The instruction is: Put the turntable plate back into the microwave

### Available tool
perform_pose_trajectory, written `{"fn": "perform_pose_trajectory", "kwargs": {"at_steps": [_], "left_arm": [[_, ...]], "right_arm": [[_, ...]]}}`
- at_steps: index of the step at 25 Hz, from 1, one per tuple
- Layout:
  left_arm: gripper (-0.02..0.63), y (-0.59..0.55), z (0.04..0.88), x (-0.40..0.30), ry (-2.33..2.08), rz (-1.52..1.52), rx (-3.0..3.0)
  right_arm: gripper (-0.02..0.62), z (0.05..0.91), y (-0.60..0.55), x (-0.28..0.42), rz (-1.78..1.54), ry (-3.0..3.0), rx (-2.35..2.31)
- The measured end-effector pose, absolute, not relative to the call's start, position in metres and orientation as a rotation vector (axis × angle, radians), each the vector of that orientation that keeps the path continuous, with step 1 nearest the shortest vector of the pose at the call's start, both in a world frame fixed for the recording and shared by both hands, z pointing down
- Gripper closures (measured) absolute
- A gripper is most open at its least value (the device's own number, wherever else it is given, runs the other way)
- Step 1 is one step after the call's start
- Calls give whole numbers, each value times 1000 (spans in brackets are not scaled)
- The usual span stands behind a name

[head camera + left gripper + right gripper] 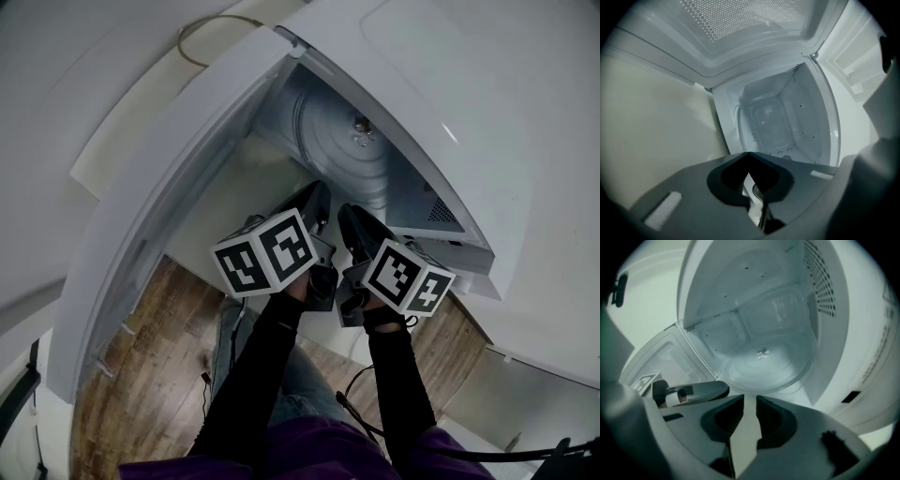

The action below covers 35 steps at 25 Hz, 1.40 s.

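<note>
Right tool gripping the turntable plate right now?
No, the right tool has its jaws apart on nothing, and the turntable plate lies flat inside the microwave.

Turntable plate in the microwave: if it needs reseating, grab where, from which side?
Take the turntable plate by its front rim, coming in through the open front. It lies flat on the cavity floor with walls close on the other sides, so probably only that thin front edge is reachable. The right gripper, jaws apart, faces it.
</note>
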<state>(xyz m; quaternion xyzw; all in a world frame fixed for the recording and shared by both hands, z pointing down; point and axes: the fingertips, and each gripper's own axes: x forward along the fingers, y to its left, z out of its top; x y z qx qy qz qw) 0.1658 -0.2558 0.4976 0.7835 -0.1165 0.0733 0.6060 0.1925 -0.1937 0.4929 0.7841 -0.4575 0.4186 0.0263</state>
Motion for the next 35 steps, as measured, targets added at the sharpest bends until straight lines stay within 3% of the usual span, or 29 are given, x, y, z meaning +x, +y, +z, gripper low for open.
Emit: {"fn": "perform_pose_trajectory", "kwargs": {"at_steps": [11, 19, 35], "left_arm": [[598, -259, 496, 160, -267, 196, 1912], [598, -241, 478, 131, -302, 223, 2063], [598, -182, 371, 83, -310, 343, 2624]], "right_arm": [[513, 481, -186, 170, 1197, -1441, 2382], [551, 459, -175, 156, 1079, -1474, 2352], [584, 345, -140, 109, 758, -1698, 2381]]}}
